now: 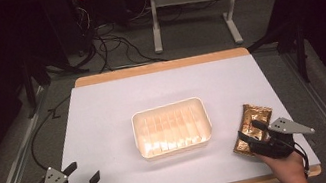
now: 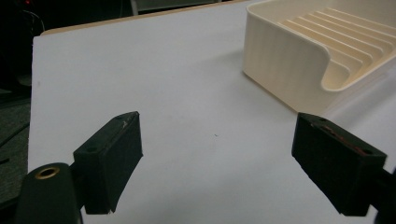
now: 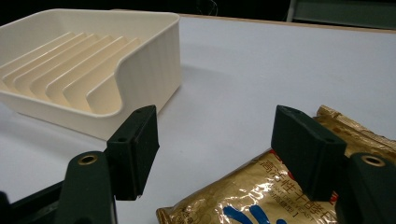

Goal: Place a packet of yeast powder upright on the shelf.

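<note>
Gold foil packets [image 1: 252, 129] lie on the white bench [image 1: 106, 127], directly beneath the right gripper [image 1: 250, 136], whose jaws stand apart, nothing grasped. Cream ribbed plastic tray [image 1: 172, 127] ahead sits empty. Left gripper [image 1: 84, 172] idles, jaws apart. Judged: transfer not begun.
</note>
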